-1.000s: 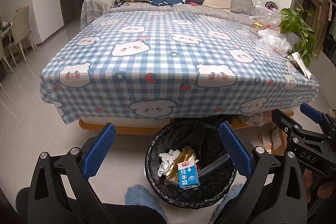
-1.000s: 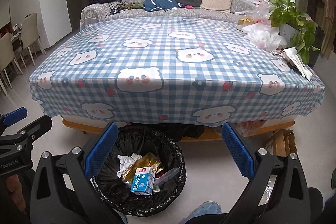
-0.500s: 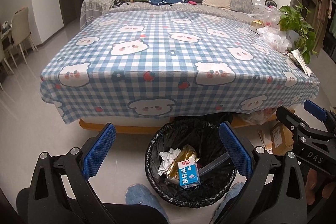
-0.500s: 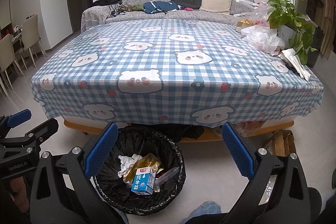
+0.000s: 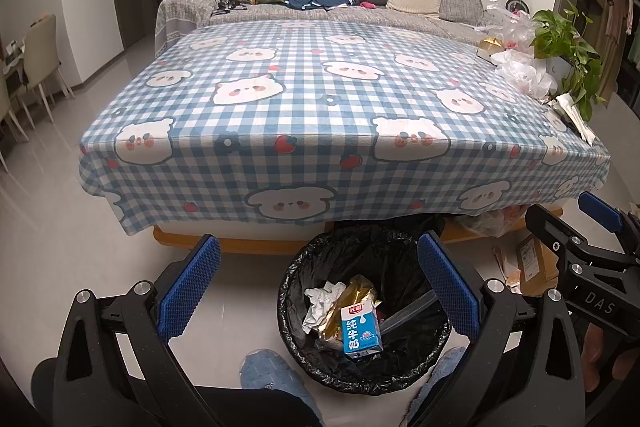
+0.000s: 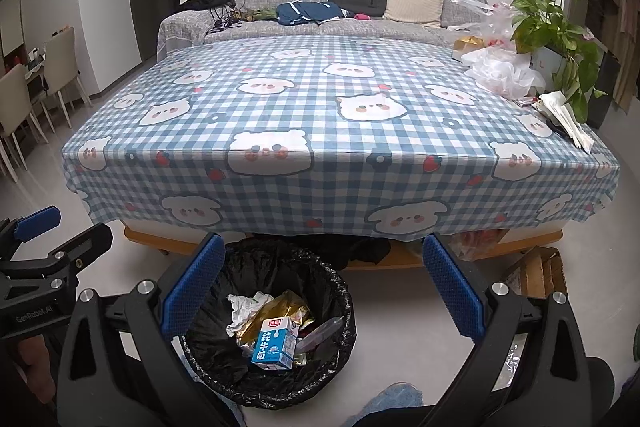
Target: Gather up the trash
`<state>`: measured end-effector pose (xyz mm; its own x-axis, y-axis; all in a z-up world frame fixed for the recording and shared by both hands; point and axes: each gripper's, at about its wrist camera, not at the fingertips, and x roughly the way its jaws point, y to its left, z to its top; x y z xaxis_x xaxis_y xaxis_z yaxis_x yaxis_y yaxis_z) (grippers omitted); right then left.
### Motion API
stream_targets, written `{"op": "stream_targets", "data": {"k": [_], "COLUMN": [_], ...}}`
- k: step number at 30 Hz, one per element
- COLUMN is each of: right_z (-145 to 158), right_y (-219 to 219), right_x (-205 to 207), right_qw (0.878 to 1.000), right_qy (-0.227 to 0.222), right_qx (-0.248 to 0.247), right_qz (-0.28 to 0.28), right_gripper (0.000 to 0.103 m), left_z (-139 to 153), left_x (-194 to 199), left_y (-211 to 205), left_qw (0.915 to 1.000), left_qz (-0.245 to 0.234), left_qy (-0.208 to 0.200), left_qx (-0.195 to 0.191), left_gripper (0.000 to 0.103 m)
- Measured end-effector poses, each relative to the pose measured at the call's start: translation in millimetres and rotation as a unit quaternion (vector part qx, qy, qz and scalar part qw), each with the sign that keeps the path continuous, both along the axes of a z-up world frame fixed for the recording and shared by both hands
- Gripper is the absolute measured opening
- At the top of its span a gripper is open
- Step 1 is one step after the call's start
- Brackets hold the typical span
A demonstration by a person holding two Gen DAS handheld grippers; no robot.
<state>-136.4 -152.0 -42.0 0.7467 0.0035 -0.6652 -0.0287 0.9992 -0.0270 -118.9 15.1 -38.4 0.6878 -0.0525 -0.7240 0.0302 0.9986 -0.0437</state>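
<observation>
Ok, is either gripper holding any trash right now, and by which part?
Nothing is held. Both the left gripper and right gripper have jaws wide open, empty.

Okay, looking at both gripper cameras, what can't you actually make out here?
- Bin bottom, both views: milk carton, crumpled paper and gold wrapper cover it.
- Under the table, both views: tablecloth overhang and shadow.
- Heap at the table's far right corner: plastic bags hide it.

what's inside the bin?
In the bin: blue milk carton on top, gold wrapper, crumpled white paper, a grey strip. Anything beneath these is covered.
</observation>
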Motion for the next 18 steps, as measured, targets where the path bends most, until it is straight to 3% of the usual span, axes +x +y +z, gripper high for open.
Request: {"op": "stream_targets", "data": {"k": [18], "right_z": [-0.7], "right_y": [-0.1], "right_x": [0.2], "right_qw": [1.000], "right_qy": [0.001], "right_qx": [0.000], "right_qz": [0.000], "right_gripper": [0.095], "left_z": [-1.4], "left_x": [0.4], "left_y": [-0.3], "left_qw": [0.9998], "left_qz": [0.013], "left_qy": [0.004], "left_qx": [0.013], "left_gripper": [0.097]}}
